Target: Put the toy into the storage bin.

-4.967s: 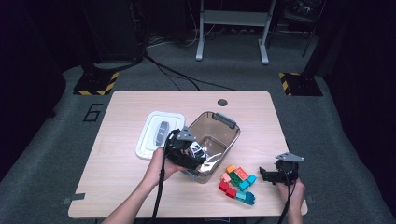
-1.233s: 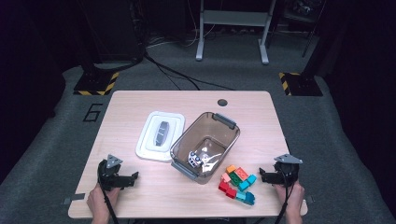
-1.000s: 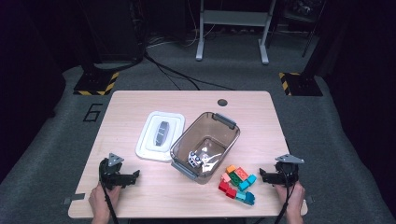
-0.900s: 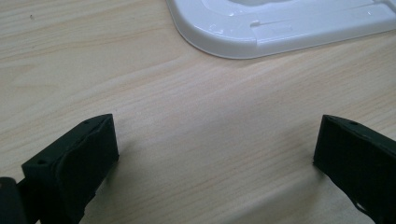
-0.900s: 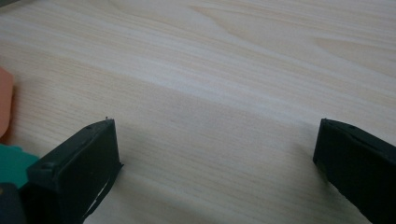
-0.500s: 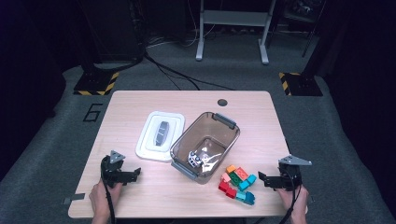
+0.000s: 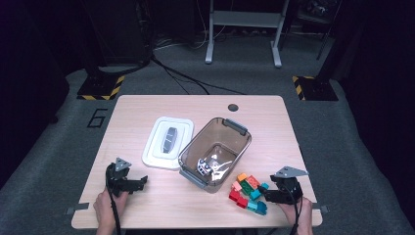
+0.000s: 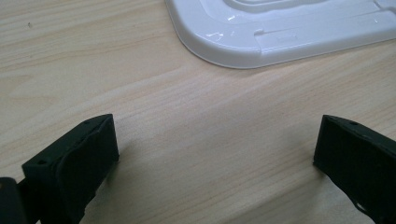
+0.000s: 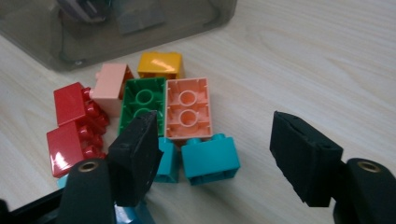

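Note:
A heap of toy bricks (image 7: 247, 191) in red, green, orange, pink and teal lies at the table's front right, beside a brown see-through container (image 7: 234, 128). My right gripper (image 7: 265, 194) hovers just right of the heap. In the right gripper view its jaws have just been closing but stand apart (image 9: 212, 135), with a teal brick (image 9: 210, 158) and an orange brick (image 9: 188, 108) beyond them and nothing pressed. My left gripper (image 7: 142, 182) rests at the front left, wide open (image 8: 215, 140) over bare wood.
A white lid (image 7: 168, 142) lies left of the container, and its rim (image 8: 280, 44) is just ahead of the left jaws. A small black-and-white object (image 7: 204, 166) sits inside the container. A dark round hole (image 7: 233, 107) marks the table's far edge.
Five seconds ago my left gripper was at the container; it now rests at the front left. Over the last second the right gripper shifted left toward the bricks and its jaws narrowed.

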A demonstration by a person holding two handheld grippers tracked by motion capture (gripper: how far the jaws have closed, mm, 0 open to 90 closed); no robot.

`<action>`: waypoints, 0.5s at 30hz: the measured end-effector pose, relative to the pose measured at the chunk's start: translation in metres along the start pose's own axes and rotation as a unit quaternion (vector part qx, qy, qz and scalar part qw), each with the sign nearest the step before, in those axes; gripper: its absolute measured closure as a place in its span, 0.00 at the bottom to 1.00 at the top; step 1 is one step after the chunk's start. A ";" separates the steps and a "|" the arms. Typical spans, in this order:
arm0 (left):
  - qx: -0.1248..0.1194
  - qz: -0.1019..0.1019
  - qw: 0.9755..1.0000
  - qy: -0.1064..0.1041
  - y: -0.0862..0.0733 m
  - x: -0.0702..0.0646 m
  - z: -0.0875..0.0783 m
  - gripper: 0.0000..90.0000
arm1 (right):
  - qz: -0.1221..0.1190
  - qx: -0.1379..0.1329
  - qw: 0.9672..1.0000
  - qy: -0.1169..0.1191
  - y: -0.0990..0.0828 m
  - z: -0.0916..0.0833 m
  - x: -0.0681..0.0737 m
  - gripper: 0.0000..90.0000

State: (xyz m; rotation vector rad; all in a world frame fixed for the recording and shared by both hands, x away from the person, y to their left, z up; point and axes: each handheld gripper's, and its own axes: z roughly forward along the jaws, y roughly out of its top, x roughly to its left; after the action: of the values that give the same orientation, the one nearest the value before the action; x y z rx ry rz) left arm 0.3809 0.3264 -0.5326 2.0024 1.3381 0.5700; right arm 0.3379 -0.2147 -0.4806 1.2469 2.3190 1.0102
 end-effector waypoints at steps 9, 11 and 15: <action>-0.001 0.002 1.000 0.000 0.000 0.000 0.000 0.00 | 0.003 0.024 1.000 -0.016 -0.005 0.007 -0.001 0.55; -0.001 0.002 1.000 0.000 0.000 0.000 0.000 0.00 | 0.011 0.031 0.999 -0.016 -0.006 0.010 -0.001 0.57; -0.001 0.002 1.000 0.000 0.000 0.000 0.000 0.00 | 0.020 0.034 0.999 -0.023 -0.008 0.014 0.001 0.63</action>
State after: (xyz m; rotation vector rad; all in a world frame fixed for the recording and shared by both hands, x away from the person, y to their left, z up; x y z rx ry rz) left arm 0.3812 0.3266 -0.5327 2.0051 1.3336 0.5734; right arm 0.3412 -0.2108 -0.4960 1.3332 2.3192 0.9136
